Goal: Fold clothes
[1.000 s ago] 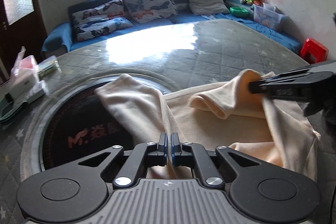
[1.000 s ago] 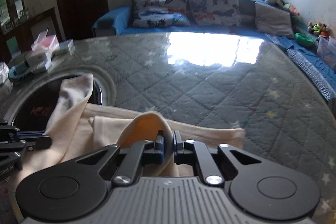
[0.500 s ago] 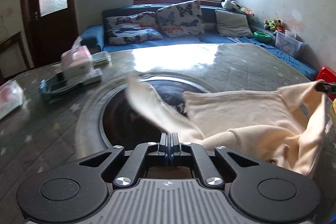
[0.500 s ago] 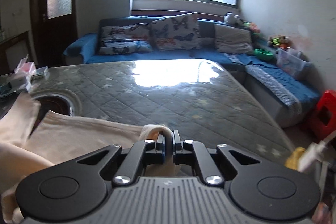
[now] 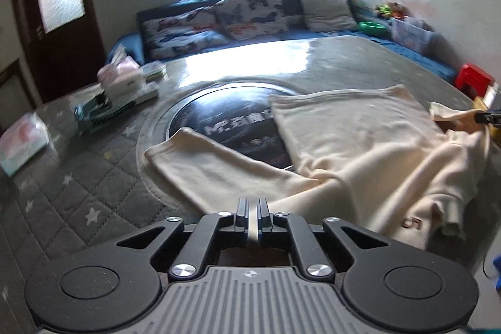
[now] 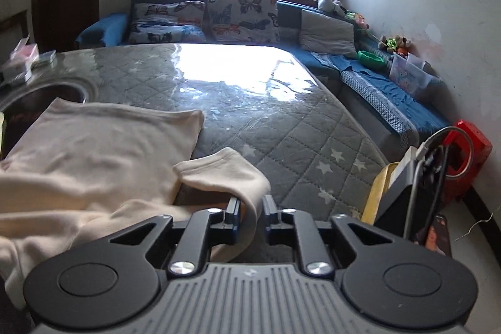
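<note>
A cream long-sleeved top (image 5: 350, 136) lies spread across the near part of the quilted grey bench (image 6: 281, 127), its body flat over the right edge of the round dark inset (image 5: 225, 121) and one sleeve stretched out to the near left, with rumpled folds bunched at the near right. The left gripper (image 5: 251, 216) has its fingers pressed together on a thin edge of the cloth at the near side. The right gripper (image 6: 252, 210) has its fingers slightly apart, a looped cuff draped between them.
</note>
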### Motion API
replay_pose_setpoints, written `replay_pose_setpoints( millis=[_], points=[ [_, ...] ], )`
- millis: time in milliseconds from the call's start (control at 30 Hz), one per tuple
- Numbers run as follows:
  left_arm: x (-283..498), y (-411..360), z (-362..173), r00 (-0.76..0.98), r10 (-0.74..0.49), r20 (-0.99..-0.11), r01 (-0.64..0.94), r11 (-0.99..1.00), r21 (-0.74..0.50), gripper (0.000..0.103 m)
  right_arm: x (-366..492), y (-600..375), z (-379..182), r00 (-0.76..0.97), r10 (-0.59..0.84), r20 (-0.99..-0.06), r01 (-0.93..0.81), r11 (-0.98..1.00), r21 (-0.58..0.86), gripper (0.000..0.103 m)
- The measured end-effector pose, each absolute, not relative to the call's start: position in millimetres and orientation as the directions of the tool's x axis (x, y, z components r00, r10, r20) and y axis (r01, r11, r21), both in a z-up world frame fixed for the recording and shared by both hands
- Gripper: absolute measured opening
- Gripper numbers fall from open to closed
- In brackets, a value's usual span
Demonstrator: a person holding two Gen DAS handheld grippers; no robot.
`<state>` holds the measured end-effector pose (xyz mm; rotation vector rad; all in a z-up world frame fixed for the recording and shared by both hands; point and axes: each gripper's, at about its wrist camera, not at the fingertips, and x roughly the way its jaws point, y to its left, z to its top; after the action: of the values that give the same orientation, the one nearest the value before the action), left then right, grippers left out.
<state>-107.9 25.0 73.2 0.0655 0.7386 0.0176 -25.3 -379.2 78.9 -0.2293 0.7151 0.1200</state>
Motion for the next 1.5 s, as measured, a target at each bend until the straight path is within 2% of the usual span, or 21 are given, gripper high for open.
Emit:
replay_pose_setpoints(
  millis=[67, 133, 167, 233, 267, 333, 600, 667, 733, 833, 967, 1067, 1267, 1367, 1500],
  points=[
    [-113.5, 15.6, 77.8, 0.755, 0.011, -0.656, 0.057, 0.995, 0.082, 0.012, -33.3, -377.3, 81.4, 0.756, 0.026, -0.653, -0.193, 0.963, -0.186, 0.026],
    [-118.4, 3.1, 80.7, 0.763, -0.038, -0.646, 0.123, 0.989, 0.086, 0.021, -37.0, -374.2, 85.3, 0.766, 0.027, -0.642, -0.202, 0.958, -0.201, 0.035],
    [-120.5, -3.5, 80.7, 0.762, -0.072, -0.644, 0.162, 0.983, 0.082, 0.025, -39.3, -372.0, 87.2, 0.773, 0.027, -0.634, -0.205, 0.956, -0.21, 0.035],
    [-124.9, -19.7, 78.7, 0.757, -0.131, -0.641, 0.24, 0.967, 0.086, 0.04, -43.3, -367.5, 91.6, 0.776, 0.06, -0.628, -0.236, 0.951, -0.201, 0.036],
    [-127.0, -28.9, 76.4, 0.751, -0.16, -0.641, 0.282, 0.955, 0.092, 0.042, -44.4, -365.2, 93.1, 0.773, 0.079, -0.63, -0.252, 0.949, -0.191, 0.036],
    [-129.1, -46.4, 69.8, 0.735, -0.201, -0.648, 0.347, 0.932, 0.105, 0.042, -49.0, -355.2, 93.2, 0.749, 0.144, -0.646, -0.319, 0.934, -0.162, 0.04],
    [-121.0, -74.4, 46.0, 0.679, -0.268, -0.683, 0.447, 0.889, 0.096, 0.04, -53.5, -314.5, 80.4, 0.67, 0.281, -0.688, -0.483, 0.868, -0.116, 0.041],
    [-119.6, -78.1, 40.7, 0.673, -0.272, -0.688, 0.46, 0.882, 0.102, 0.032, -53.4, -304.7, 76.4, 0.656, 0.3, -0.693, -0.508, 0.854, -0.112, 0.041],
    [-118.1, -80.6, 35.6, 0.667, -0.275, -0.693, 0.471, 0.876, 0.106, 0.012, -51.7, -296.7, 72.1, 0.641, 0.315, -0.7, -0.532, 0.839, -0.11, 0.041],
    [-117.3, -79.2, 33.7, 0.649, -0.297, -0.7, 0.487, 0.869, 0.083, 0.003, -50.1, -289.8, 63.9, 0.614, 0.321, -0.721, -0.557, 0.823, -0.109, 0.041],
    [-130.2, -70.9, 44.1, 0.614, -0.391, -0.685, 0.558, 0.83, 0.026, 0.002, -55.0, -288.0, 58.2, 0.576, 0.318, -0.753, -0.59, 0.8, -0.113, 0.042],
    [-138.2, -69.8, 43.2, 0.588, -0.403, -0.701, 0.594, 0.804, 0.037, 0.002, -67.3, -290.1, 52.7, 0.526, 0.315, -0.79, -0.634, 0.764, -0.118, 0.043],
    [-128.7, -59.5, 51.7, 0.573, -0.427, -0.7, 0.592, 0.806, -0.007, 0.007, -69.5, -297.2, 64.3, 0.514, 0.341, -0.787, -0.647, 0.757, -0.094, 0.044],
    [-115.2, -48.8, 63.0, 0.624, -0.388, -0.678, 0.54, 0.841, 0.015, 0.011, -57.3, -300.6, 74.7, 0.537, 0.349, -0.768, -0.621, 0.779, -0.08, 0.044],
    [-74.6, -29.7, 67.5, 0.683, -0.278, -0.676, 0.388, 0.921, 0.014, 0.016, -23.1, -302.7, 77.4, 0.583, 0.315, -0.749, -0.556, 0.827, -0.085, 0.044]
  ],
)
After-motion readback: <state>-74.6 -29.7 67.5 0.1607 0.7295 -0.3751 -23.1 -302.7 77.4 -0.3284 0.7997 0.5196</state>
